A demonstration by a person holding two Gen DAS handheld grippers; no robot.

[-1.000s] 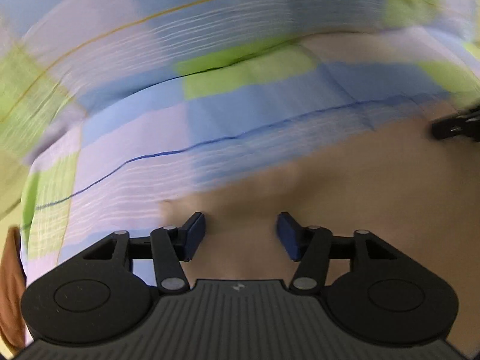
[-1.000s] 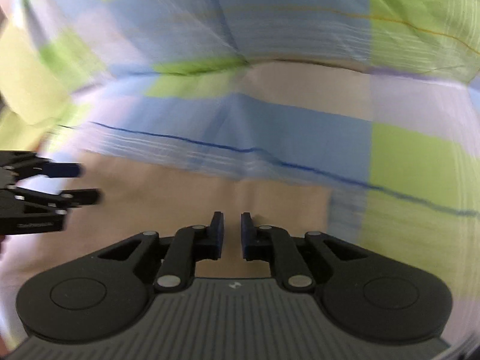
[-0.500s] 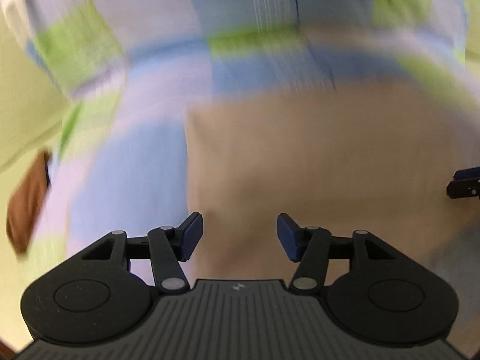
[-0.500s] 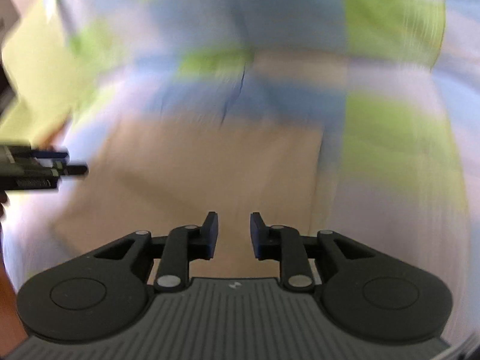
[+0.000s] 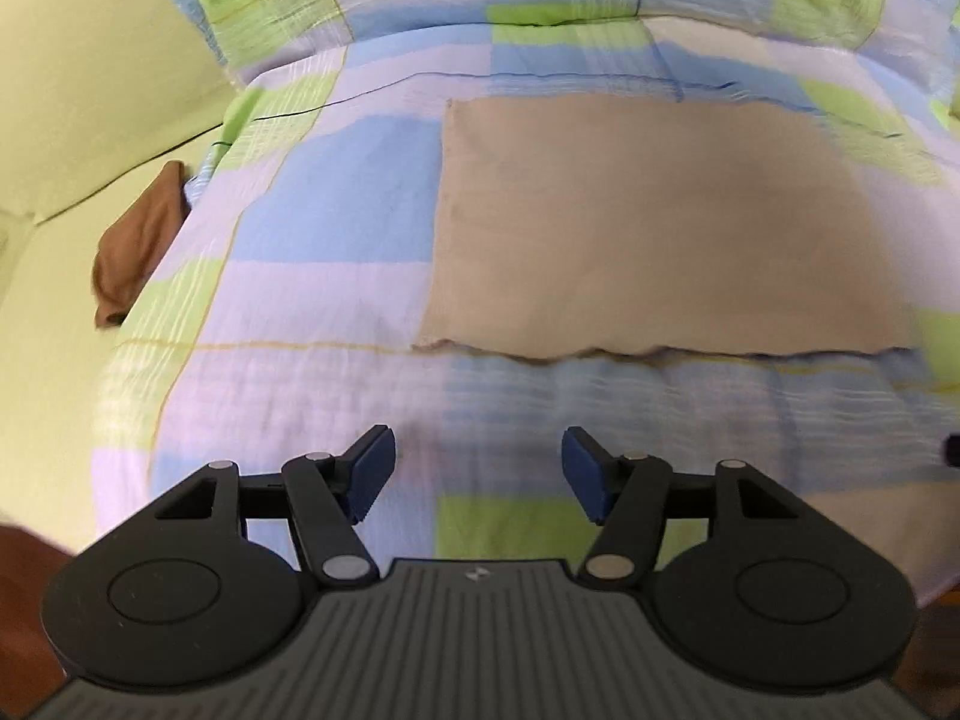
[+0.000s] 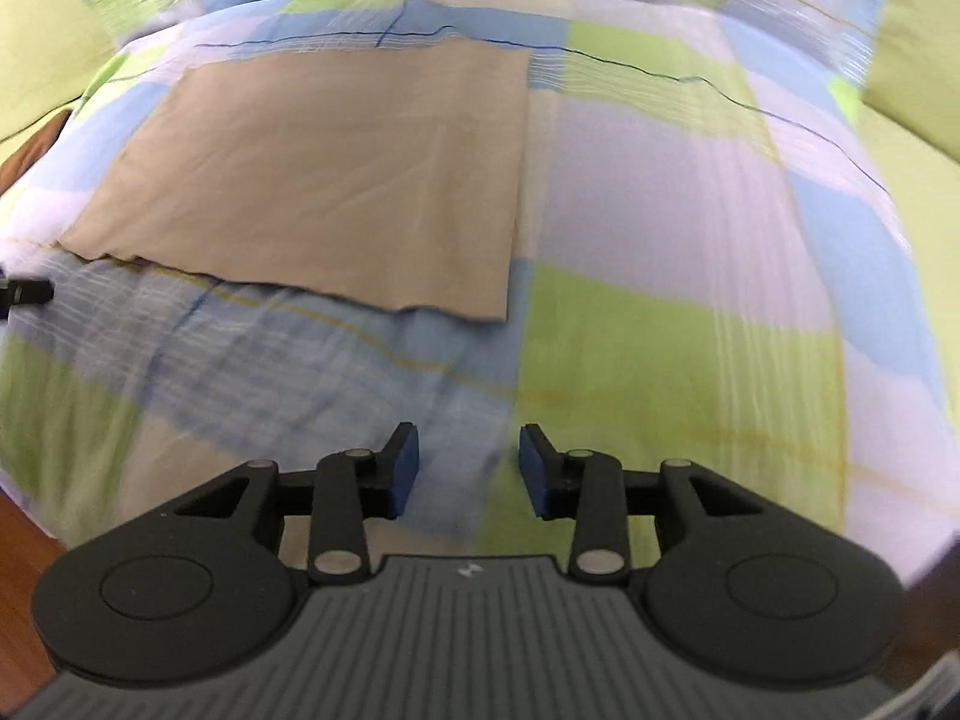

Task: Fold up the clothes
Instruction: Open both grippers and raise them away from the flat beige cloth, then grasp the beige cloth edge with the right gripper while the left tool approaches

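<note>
Flat rectangular beige cloth [image 5: 654, 222] is lying on the checked quilt [image 5: 312, 222]; left gripper [image 5: 478, 474] and right gripper [image 6: 468, 468] are hovering released, grasping nothing.

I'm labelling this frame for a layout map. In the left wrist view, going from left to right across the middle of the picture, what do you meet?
Yellow-green sheet → brown cloth → bare patch of the checked quilt → flat tan garment.

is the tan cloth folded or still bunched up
Folded: the tan cloth lies flat as a neat rectangle on the checked bedspread, layered edges along its near side.
</note>
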